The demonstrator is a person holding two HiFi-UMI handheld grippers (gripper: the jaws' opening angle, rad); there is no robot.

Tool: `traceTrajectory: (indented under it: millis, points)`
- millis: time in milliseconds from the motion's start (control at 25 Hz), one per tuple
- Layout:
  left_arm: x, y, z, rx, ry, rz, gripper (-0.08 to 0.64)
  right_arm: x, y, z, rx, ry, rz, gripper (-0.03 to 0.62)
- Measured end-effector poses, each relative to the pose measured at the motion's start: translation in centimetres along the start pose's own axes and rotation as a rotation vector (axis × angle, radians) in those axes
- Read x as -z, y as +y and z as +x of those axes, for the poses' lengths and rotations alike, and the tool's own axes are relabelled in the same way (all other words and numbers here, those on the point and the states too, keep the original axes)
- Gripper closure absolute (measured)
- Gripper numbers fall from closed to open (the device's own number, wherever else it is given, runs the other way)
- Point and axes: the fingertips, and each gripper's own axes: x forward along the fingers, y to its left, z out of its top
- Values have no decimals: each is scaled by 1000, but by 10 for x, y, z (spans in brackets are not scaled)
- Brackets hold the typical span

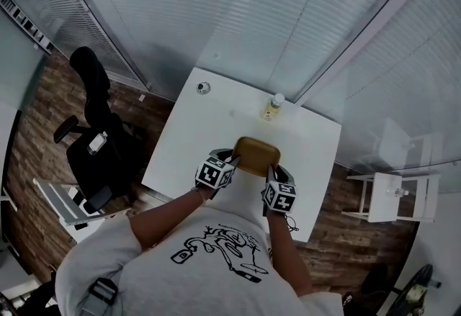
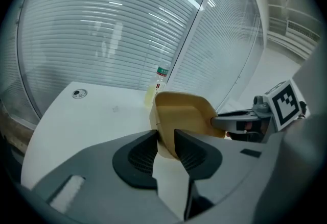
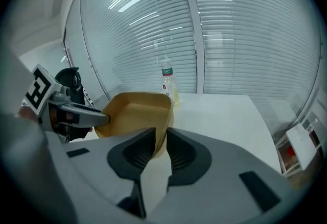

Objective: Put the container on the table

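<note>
A tan, shallow container (image 1: 256, 156) hangs over the near half of the white table (image 1: 189, 136), held from both sides. My left gripper (image 1: 232, 158) is shut on its left wall, and in the left gripper view the pads of that gripper (image 2: 166, 146) pinch the container's rim (image 2: 184, 113). My right gripper (image 1: 272, 170) is shut on the right wall. The right gripper view shows this gripper (image 3: 161, 149) clamped on the container's edge (image 3: 135, 113). The container looks empty. Whether its base touches the table I cannot tell.
A clear bottle with yellow liquid (image 1: 272, 107) stands on the table just beyond the container. A small round object (image 1: 204, 88) lies at the far left corner. A black office chair (image 1: 97, 142) stands left of the table and a white stool (image 1: 389, 196) to the right.
</note>
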Motion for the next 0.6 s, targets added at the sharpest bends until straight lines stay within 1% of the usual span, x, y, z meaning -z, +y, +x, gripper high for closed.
traceTrajectory:
  millis: [160, 360, 520, 600]
  points:
    - [14, 6, 16, -2, 39, -28, 460, 20, -9, 18, 2, 46, 38, 531]
    - [35, 16, 34, -7, 70, -91, 470, 38, -14, 32, -3, 78, 48, 532]
    - [50, 22, 44, -17, 101, -77, 471, 51, -15, 44, -10, 101, 52, 534]
    - [56, 24, 48, -21, 113, -81, 471, 57, -17, 48, -9, 112, 54, 534]
